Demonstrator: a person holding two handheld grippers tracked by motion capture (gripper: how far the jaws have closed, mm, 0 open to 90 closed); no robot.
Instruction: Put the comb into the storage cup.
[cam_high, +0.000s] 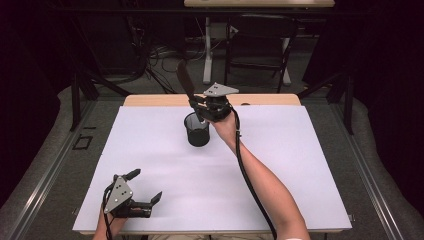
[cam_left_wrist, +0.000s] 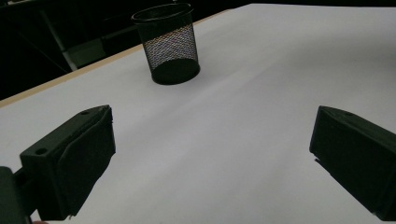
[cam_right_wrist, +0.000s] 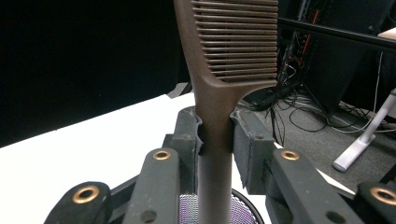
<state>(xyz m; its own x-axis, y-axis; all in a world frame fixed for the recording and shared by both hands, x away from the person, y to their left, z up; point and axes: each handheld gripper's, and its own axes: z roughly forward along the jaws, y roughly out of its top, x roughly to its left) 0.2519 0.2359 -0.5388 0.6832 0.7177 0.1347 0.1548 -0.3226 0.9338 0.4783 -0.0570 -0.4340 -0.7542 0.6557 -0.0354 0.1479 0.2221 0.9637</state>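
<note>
A dark brown comb (cam_right_wrist: 219, 70) stands upright between the jaws of my right gripper (cam_right_wrist: 217, 140), which is shut on its handle; its teeth point up and away. In the high view my right gripper (cam_high: 202, 106) holds the comb (cam_high: 184, 79) just above the rim of a black mesh cup (cam_high: 197, 130) on the white table sheet (cam_high: 280, 165). The comb's handle end hangs over the cup's mouth (cam_right_wrist: 215, 207). My left gripper (cam_high: 145, 186) rests near the table's front left corner with its jaws wide open and nothing between them. From there the mesh cup (cam_left_wrist: 168, 44) stands farther off.
The wooden table edge (cam_high: 150, 100) runs along the far side. Beyond it are cables on the floor (cam_high: 160, 55), a white desk leg (cam_high: 207, 50) and a dark chair (cam_high: 260, 45). Black frame struts (cam_high: 80, 90) flank the table.
</note>
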